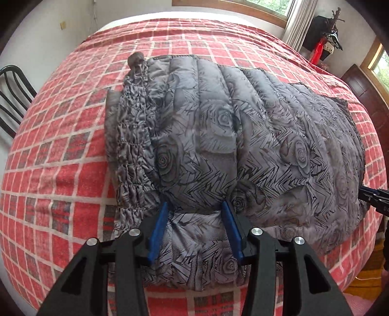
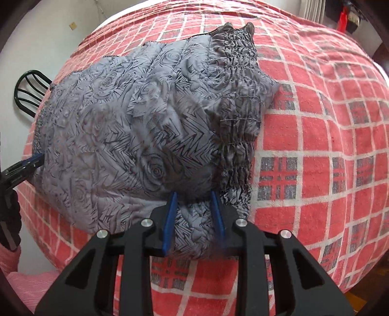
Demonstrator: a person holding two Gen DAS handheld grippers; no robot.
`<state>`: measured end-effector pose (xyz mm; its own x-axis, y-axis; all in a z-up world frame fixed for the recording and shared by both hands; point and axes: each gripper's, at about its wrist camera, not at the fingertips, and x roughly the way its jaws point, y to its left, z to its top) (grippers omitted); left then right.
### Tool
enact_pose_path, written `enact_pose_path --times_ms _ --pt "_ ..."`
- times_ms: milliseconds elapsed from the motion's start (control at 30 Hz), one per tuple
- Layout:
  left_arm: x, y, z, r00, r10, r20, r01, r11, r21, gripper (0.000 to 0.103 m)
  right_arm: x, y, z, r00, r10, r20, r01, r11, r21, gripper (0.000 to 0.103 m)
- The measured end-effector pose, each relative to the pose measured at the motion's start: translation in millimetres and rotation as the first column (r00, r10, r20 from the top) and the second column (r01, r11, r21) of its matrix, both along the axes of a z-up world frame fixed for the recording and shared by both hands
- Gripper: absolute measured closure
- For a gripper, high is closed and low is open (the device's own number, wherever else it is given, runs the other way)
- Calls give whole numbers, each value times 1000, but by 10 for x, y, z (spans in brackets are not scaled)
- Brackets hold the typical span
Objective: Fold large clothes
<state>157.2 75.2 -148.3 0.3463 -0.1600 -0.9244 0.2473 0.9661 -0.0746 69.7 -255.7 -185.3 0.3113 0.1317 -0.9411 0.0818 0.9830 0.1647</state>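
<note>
A grey quilted jacket (image 1: 218,136) with a rose and zigzag print lies folded on the bed, its gathered elastic band at the left in the left wrist view. It also shows in the right wrist view (image 2: 126,136), with the gathered band at the right. My left gripper (image 1: 195,206) is shut on a thick fold of the jacket's near edge, blue pads pressing into the padding. My right gripper (image 2: 193,194) is shut on another bunched fold of the near edge. Each gripper shows at the side of the other's view, my right gripper (image 1: 374,198) and my left gripper (image 2: 26,165).
The jacket rests on a red, white and grey checked bedspread (image 1: 60,150) covering a large bed. A black metal chair (image 1: 12,97) stands at the far left side. Windows with curtains (image 1: 299,21) and a dark wooden cabinet (image 1: 364,92) are past the bed's right side.
</note>
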Motion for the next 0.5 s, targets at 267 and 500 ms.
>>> enact_pose_path --times_ms 267,500 --pt "-41 17 -14 1000 16 20 -16 1000 -12 56 -45 -27 -23 1000 -8 23 8 1000 4 76" --pt "-88 57 7 999 35 15 -34 999 -32 56 -78 -25 -12 999 -24 31 24 1000 4 76"
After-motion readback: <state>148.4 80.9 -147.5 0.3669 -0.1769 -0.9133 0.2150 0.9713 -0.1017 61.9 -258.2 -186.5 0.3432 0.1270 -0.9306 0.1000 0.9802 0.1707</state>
